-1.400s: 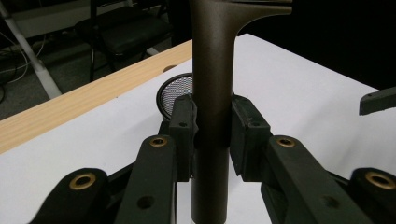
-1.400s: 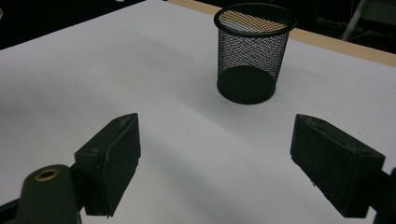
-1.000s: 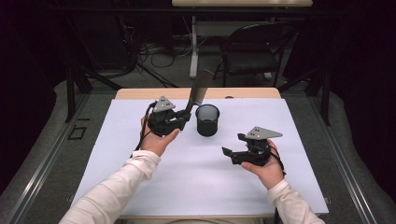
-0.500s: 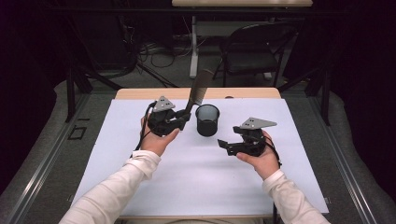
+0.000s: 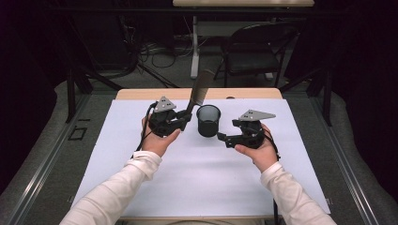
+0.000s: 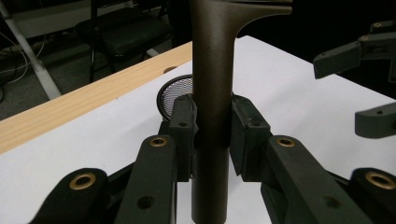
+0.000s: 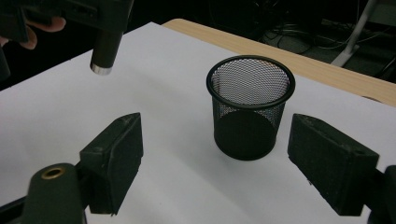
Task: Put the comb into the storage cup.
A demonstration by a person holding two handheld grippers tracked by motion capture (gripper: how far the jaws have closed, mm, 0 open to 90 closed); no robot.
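Note:
My left gripper [image 5: 187,117] is shut on the dark bronze handle of a long tool [image 5: 199,89], which stands tilted up and away over the white sheet. In the left gripper view the handle [image 6: 212,70] rises between the pads [image 6: 183,123], and the black mesh cup [image 6: 175,91] shows behind it. The mesh cup [image 5: 208,120] stands upright on the sheet between both hands. My right gripper [image 5: 222,139] is open just right of the cup, jaws pointing at it. In the right gripper view the cup [image 7: 247,116] sits beyond the wide jaws [image 7: 219,158], and the handle's butt end [image 7: 106,51] hangs at upper left.
A white sheet [image 5: 202,178] covers most of the wooden table [image 5: 141,94], whose far edge shows bare. A dark chair [image 5: 256,51], a table leg and cables on the floor lie beyond. Dark rails run along both sides of the table.
My right hand has moved left and a little up, bringing its open gripper closer to the mesh cup. The left hand and the tool have stayed put.

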